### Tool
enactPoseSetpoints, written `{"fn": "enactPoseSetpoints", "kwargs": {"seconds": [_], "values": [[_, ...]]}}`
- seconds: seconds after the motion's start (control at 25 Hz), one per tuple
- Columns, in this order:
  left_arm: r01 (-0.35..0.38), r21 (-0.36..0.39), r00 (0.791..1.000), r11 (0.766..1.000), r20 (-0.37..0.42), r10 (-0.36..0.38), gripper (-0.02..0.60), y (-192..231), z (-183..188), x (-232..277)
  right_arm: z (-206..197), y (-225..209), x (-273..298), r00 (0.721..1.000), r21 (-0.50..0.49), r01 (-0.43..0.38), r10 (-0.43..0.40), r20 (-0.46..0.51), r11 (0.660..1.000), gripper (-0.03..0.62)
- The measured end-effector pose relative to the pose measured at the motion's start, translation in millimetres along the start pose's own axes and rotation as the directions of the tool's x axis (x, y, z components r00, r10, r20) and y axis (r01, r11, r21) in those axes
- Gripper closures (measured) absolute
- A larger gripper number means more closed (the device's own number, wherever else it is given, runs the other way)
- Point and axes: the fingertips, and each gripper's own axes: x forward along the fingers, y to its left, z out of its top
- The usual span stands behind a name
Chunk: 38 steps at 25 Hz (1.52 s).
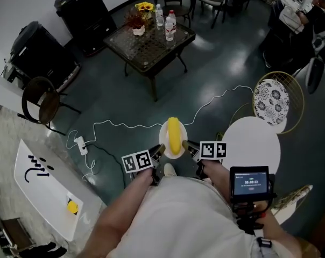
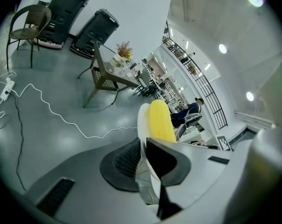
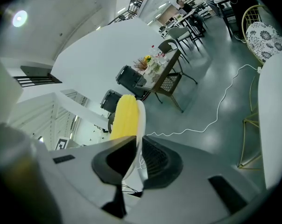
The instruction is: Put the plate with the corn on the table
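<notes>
now we hold the plate up just beside the round table, left gripper and right gripper each clamped on an opposite rim; it seems stiff, breakable, and its corn could roll.

plate: lower rim hidden between the left gripper's fingers; mostly covered by the corn in the head view.
round counter: near edge hidden behind a small screen, whose digits are too small to read.
bottles: labels too small to read.
</notes>
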Motion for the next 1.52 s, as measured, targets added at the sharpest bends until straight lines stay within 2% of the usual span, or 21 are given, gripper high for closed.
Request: {"fn": "enactPoseSetpoints", "kwargs": {"seconds": [0.36,0.68,0.84,1.12,1.52], "values": [[-0.006,0.014,1.0,1.0,0.027,0.005,0.537,20,38,-14,15,22,36,1.0,-0.025,-0.008,0.008,0.003,1.0,0.549],[-0.025,0.012,0.998,1.0,0.056,0.024,0.537,13,22,-13,9,16,25,0.999,-0.046,-0.036,0.036,-0.019,0.998,0.549],[-0.036,-0.018,0.998,0.999,0.052,0.037,0.537,34,57,-15,28,28,62,0.998,-0.041,-0.034,0.031,-0.055,0.999,0.549],[-0.061,-0.044,0.995,0.997,0.075,0.064,0.537,48,86,-15,50,37,90,0.994,-0.061,-0.059,0.052,-0.1,0.996,0.549],[-0.077,-0.063,0.993,0.995,0.079,0.082,0.537,59,136,20,103,24,125,0.99,-0.059,-0.069,0.061,-0.129,0.996,0.549]]}}
